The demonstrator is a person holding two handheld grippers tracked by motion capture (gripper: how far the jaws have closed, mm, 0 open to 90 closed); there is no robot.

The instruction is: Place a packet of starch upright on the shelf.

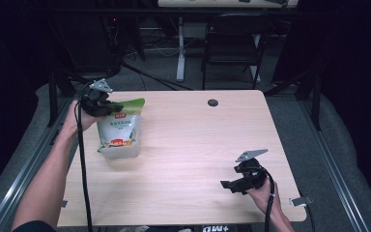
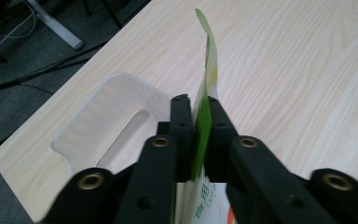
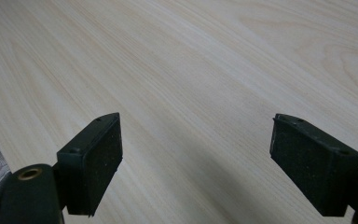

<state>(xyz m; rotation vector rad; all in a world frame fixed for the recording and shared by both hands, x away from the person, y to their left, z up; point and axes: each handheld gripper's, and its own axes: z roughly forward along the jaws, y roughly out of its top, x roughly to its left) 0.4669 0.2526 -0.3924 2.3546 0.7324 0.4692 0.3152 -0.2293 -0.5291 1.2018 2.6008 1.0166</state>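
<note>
Green and white plastic marks the stand-up food pouch (image 1: 120, 130) that sits upright near the left edge of the pale wood desk (image 1: 188, 145), toward the far side. The left gripper (image 1: 110, 108) has it by the top: in the left gripper view the two black jaws are pressed together on the thin green seal strip of the pouch (image 2: 204, 116), which runs up between them and curls over past their tips. The grip is on the flat upper flap alone, not on the filled body below, which rests on the desk with its base spread.

The right gripper (image 1: 229, 184) lies low near the front right corner of the desk, well apart from the pouch. Its jaws stand wide open with nothing between them; the right gripper view looks past both pads (image 3: 95, 161) at bare wood grain.

As a judgement, the step in hand is the securing of the pouch by its top edge, with the left hand acting as the holder. The pouch is neither lifted clear nor laid down, so the work looks to be at an early stage.

The next move probably calls for the right gripper to cross the desk toward the pouch and take a second hold, either on the seal beside the left jaws or on the body. The strip is thin and slack, so a pull from the left hand alone could let the pouch swing or tip; a steady, upright hold would help.
</note>
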